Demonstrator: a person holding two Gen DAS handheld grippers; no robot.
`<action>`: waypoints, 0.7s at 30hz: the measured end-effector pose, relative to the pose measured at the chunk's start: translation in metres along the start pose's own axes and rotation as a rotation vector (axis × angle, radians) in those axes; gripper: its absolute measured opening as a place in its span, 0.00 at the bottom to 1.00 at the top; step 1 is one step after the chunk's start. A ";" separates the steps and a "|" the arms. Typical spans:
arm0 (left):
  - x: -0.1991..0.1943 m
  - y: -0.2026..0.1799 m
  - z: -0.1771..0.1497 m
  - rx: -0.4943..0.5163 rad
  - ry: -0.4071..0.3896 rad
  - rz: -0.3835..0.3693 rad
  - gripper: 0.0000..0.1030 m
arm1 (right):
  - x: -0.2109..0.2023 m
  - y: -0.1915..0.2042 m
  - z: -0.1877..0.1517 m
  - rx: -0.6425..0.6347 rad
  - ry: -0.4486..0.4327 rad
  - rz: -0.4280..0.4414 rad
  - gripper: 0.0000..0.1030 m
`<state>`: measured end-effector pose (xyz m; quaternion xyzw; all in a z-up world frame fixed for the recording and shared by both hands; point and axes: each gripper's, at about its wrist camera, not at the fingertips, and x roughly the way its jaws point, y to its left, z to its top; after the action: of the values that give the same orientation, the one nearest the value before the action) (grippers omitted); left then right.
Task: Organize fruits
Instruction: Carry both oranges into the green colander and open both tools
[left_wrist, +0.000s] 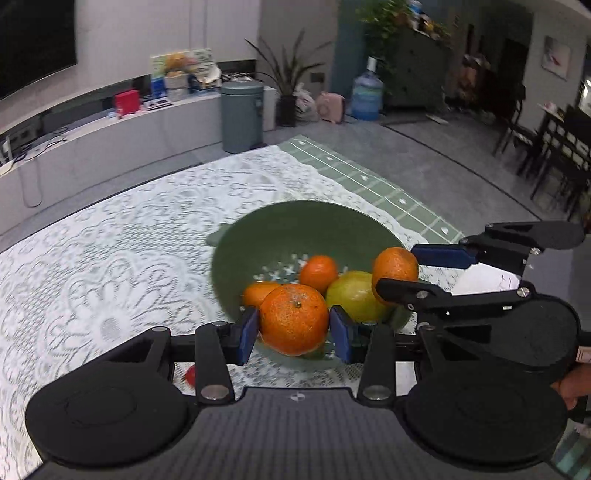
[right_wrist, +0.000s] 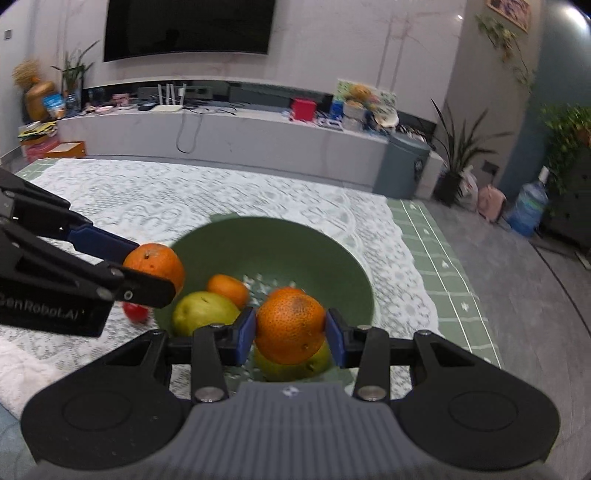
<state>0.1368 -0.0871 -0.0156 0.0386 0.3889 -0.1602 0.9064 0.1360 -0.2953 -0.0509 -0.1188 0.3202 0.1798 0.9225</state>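
Two oranges (left_wrist: 293, 319) (right_wrist: 290, 325) held above green bowl (left_wrist: 258, 236), oranges and pear (left_wrist: 351, 295) inside

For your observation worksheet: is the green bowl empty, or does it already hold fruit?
Holding fruit: the green bowl contains a small orange and a green fruit.

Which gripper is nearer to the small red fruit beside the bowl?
Left. The left gripper hangs close above the red fruit; the right gripper is farther off, over the bowl.
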 end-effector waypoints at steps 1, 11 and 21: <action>0.004 -0.002 0.001 0.012 0.006 0.000 0.46 | 0.002 -0.002 -0.001 -0.001 0.006 0.000 0.38; 0.035 -0.005 0.005 0.051 0.068 0.017 0.46 | 0.020 -0.001 0.002 -0.084 0.015 -0.007 0.37; 0.045 0.011 0.018 0.015 0.063 0.031 0.46 | 0.037 0.000 0.020 -0.124 0.008 -0.011 0.37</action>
<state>0.1820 -0.0923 -0.0361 0.0564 0.4155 -0.1478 0.8957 0.1740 -0.2790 -0.0595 -0.1782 0.3114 0.1940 0.9130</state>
